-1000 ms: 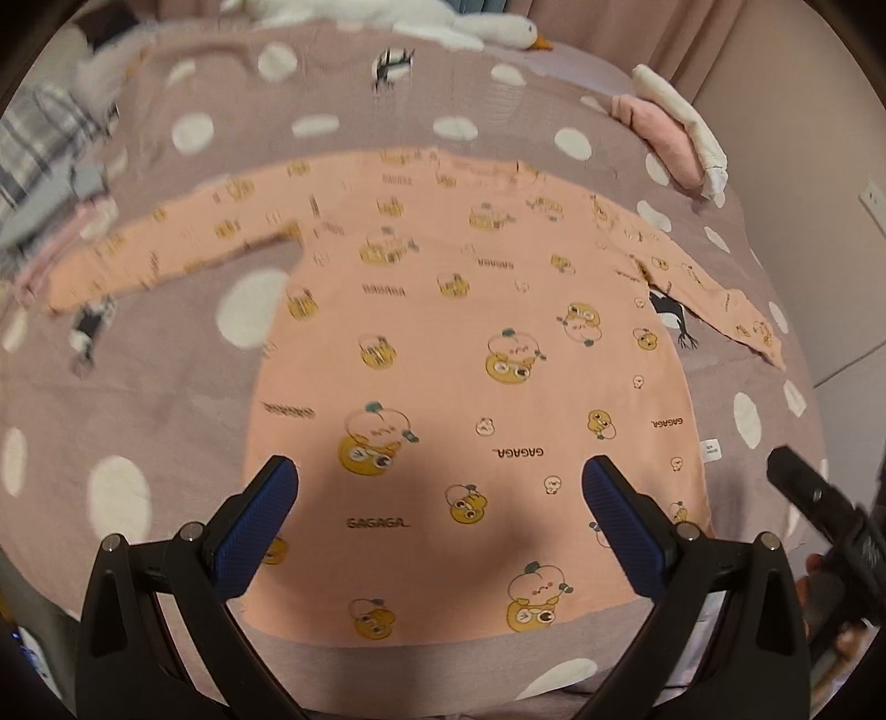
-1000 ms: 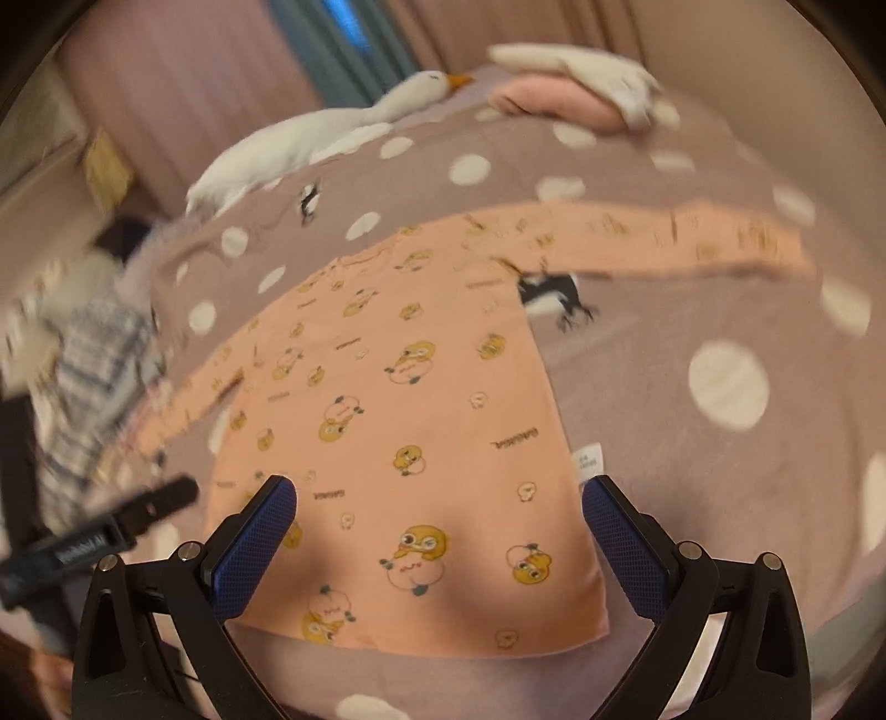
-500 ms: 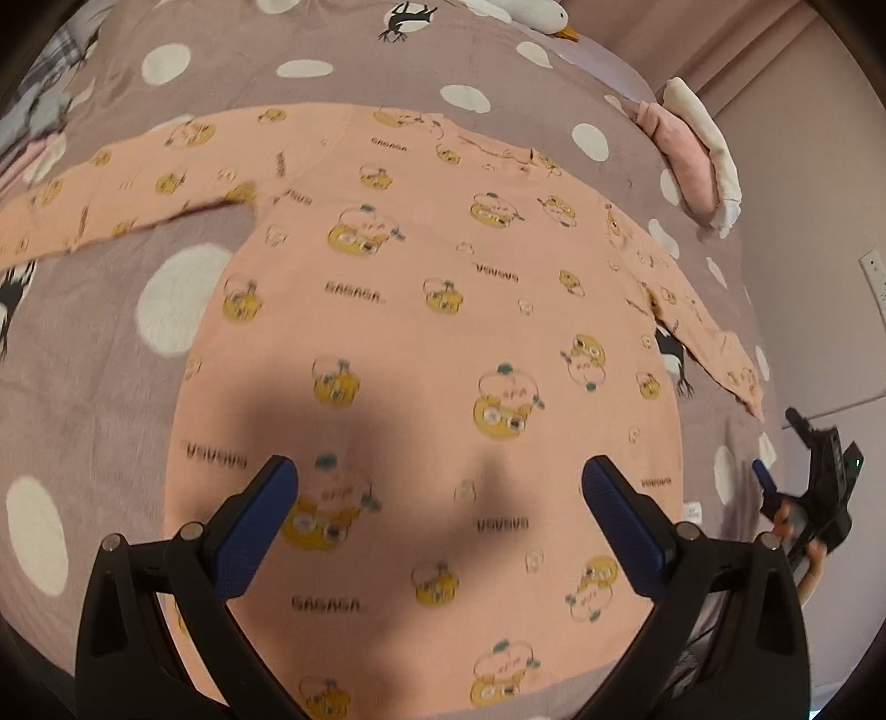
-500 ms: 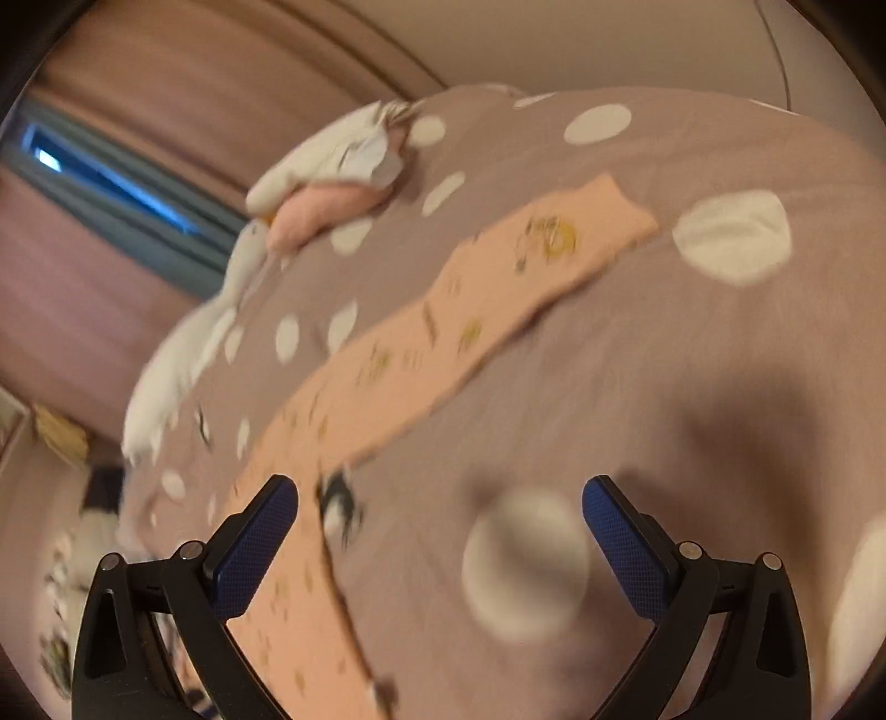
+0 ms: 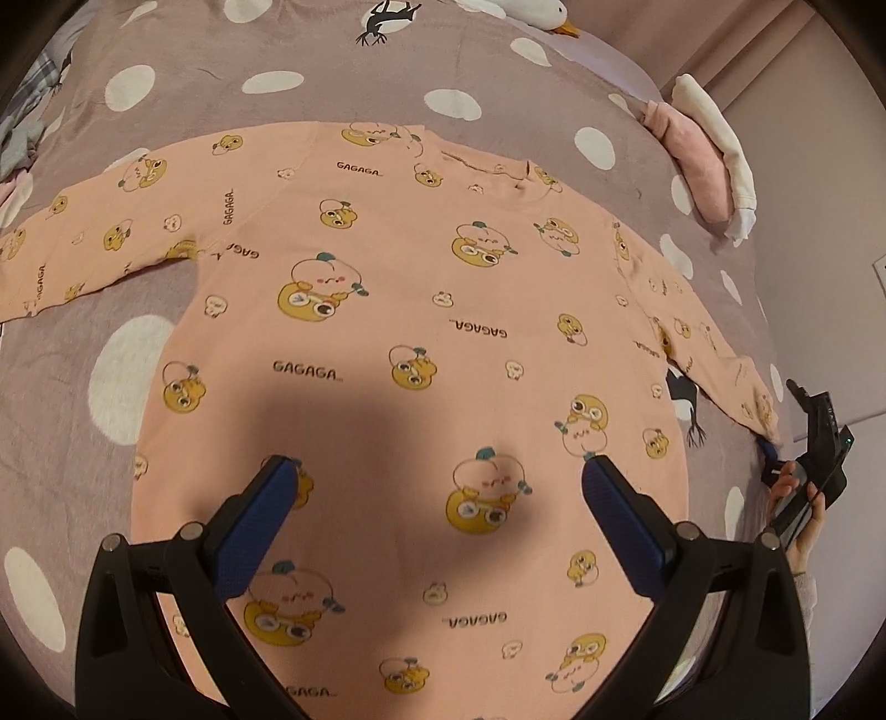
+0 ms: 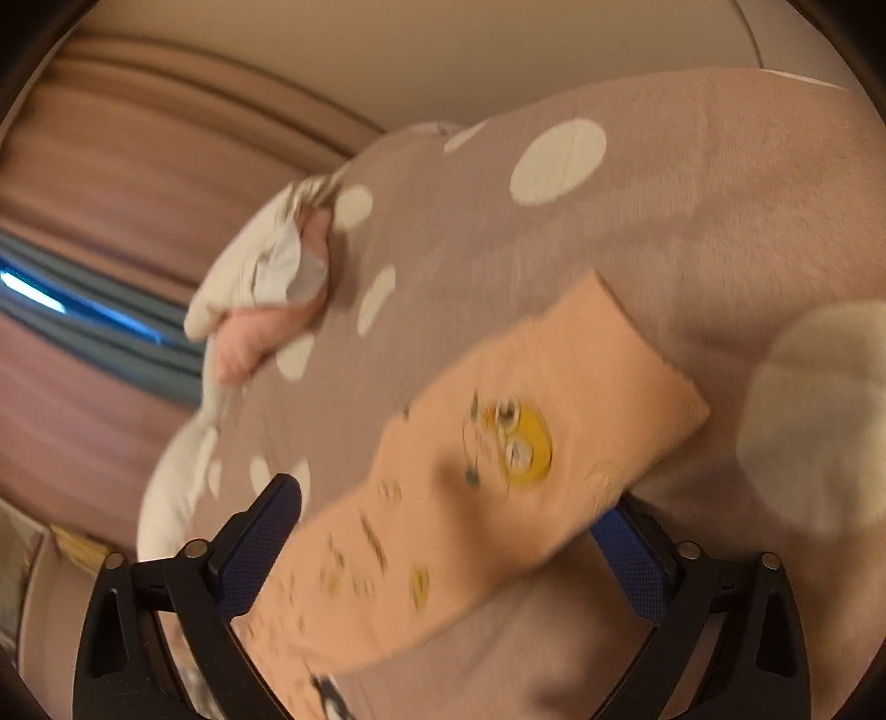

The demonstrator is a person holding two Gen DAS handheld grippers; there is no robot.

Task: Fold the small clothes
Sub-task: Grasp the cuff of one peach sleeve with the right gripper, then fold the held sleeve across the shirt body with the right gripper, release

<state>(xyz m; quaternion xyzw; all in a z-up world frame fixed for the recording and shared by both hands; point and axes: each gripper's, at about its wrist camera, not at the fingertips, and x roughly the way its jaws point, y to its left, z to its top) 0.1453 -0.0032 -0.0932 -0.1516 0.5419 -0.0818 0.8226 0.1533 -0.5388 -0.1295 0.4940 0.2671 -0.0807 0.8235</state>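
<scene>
peach shirt (image 5: 421, 310) with yellow duck prints lies spread flat on the bed's mauve blanket (image 5: 343, 83) with white dots, front side up, neckline toward the far side, both sleeves stretched out to the sides. my left tool (image 5: 440, 482) hangs over the shirt's lower body with its blue pads wide apart and nothing between them; its shadow falls on the cloth just ahead of it. at the right edge of that view my right hand (image 5: 797, 498) grips the handle of the other tool, right by the end of the shirt's right sleeve (image 5: 720, 365).

from the right wrist view, blurred, my right tool (image 6: 448, 509) is at that sleeve's cuff (image 6: 554, 432). its jaws have just been closing a little but are not together yet: the sleeve runs through the gap, the left pad (image 6: 260, 537) clear of the cloth, the right pad (image 6: 626, 548) partly hidden under the cuff's edge, and i cannot tell whether it touches. the sleeve is not clamped.

a folded pile of pink and white clothes (image 5: 714, 166) sits near the bed's far right edge, well apart from the shirt. a white goose plush (image 5: 531, 11) lies at the far end, and curtains (image 6: 111, 183) hang behind.
</scene>
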